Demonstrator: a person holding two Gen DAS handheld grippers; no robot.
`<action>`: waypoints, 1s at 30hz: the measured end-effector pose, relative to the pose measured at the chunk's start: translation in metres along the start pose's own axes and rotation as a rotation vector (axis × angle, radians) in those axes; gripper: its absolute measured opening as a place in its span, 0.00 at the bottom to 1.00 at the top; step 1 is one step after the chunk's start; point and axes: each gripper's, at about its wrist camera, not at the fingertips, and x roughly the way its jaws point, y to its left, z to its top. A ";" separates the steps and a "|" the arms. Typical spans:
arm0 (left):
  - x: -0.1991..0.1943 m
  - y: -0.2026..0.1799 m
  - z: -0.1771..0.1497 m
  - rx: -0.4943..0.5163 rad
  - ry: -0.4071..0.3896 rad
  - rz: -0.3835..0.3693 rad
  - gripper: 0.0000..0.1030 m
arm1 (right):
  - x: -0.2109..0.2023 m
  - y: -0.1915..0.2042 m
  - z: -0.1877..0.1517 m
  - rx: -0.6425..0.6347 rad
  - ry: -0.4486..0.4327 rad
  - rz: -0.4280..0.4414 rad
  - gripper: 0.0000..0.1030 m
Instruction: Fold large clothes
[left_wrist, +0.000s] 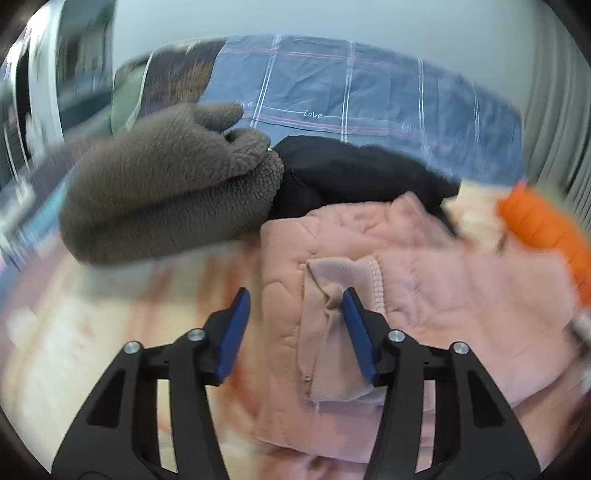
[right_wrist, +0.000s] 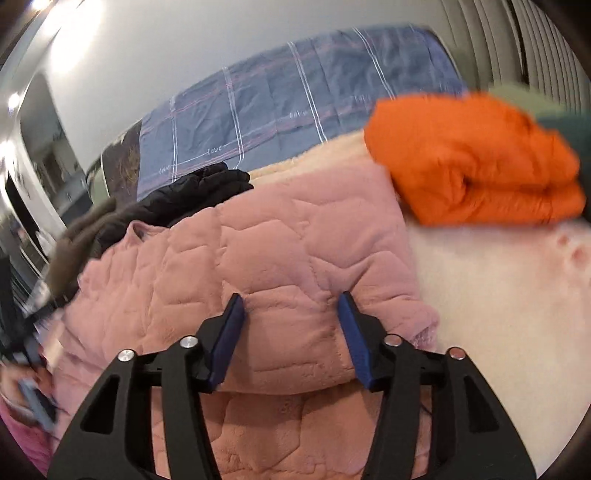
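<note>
Both grippers — left gripper (left_wrist: 295, 295) and right gripper (right_wrist: 290, 299) — gape empty over the pink quilted garment (right_wrist: 258, 258) on the bed, so we judge ourselves mid-fold — next we need a hem pinched.

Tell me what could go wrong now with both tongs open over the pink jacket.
1. The left tongs straddle only a loose flap of the pink jacket; closing may catch one layer.
2. The right tongs sit at a thick folded edge, which may slip out.
3. The orange garment lies close by and could get dragged.
</note>
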 end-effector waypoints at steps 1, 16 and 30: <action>-0.011 0.002 0.004 -0.019 -0.032 -0.019 0.48 | 0.001 0.005 -0.001 -0.013 0.001 -0.006 0.61; 0.024 -0.094 -0.045 0.336 0.069 -0.148 0.67 | -0.010 0.030 0.029 -0.090 0.000 -0.042 0.46; 0.028 -0.097 -0.049 0.340 0.078 -0.161 0.68 | 0.107 0.048 0.040 -0.291 0.094 -0.154 0.64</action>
